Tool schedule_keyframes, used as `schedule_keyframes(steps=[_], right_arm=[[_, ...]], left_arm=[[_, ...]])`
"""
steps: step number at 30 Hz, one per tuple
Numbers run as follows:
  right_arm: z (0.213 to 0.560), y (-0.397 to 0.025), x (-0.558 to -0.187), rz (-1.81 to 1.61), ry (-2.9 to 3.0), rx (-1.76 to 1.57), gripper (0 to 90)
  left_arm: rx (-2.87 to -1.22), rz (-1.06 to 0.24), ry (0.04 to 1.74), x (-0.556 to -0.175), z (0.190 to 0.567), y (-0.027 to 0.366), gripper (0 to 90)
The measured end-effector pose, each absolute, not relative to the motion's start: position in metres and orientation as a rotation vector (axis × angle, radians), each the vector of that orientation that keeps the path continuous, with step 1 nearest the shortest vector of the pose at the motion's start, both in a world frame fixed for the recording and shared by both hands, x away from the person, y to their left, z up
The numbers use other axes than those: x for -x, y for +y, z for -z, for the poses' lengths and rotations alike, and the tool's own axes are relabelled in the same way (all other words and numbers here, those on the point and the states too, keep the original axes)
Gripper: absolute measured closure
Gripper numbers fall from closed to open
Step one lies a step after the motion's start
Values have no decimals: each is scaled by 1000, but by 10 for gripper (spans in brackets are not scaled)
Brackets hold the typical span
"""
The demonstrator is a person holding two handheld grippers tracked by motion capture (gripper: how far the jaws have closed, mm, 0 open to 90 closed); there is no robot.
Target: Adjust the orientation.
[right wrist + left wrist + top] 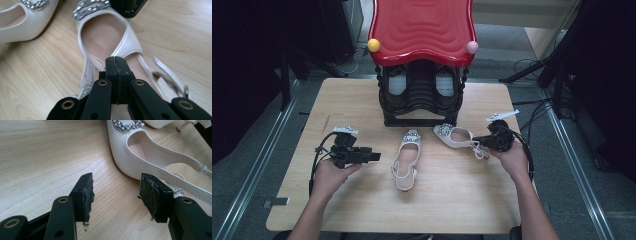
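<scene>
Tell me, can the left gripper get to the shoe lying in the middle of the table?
Probably yes. The left gripper is open and points at the middle shoe, with bare table between them and nothing in the way. In the left gripper view the shoe's side lies just past the open jaws.

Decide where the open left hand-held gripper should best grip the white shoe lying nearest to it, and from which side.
Probably the side wall of the white shoe, just behind its jewelled buckle. The left hand-held gripper already faces that flank with its jaws apart, so it could come in from the shoe's left side, one jaw inside the opening and one outside. The wall there is thin, upright and firmer than the loose heel strap.
</scene>
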State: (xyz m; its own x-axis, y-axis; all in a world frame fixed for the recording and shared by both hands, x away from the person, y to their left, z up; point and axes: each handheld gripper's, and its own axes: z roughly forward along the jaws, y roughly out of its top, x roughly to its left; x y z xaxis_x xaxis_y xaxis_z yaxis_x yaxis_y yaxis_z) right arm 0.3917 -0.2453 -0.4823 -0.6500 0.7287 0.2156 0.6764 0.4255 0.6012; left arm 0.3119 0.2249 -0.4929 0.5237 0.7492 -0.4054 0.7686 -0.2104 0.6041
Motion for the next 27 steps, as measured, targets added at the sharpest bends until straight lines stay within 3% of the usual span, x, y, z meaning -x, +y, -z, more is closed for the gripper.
schedule_keyframes(steps=[17, 27], right_arm=[[474, -246, -373, -1088, 2498, -1309, 900], [459, -241, -370, -1195, 2474, -1260, 777]], left_arm=[[-1990, 60, 1210, -321, 493, 215, 448], [-1989, 53, 1211, -320, 492, 216, 448]])
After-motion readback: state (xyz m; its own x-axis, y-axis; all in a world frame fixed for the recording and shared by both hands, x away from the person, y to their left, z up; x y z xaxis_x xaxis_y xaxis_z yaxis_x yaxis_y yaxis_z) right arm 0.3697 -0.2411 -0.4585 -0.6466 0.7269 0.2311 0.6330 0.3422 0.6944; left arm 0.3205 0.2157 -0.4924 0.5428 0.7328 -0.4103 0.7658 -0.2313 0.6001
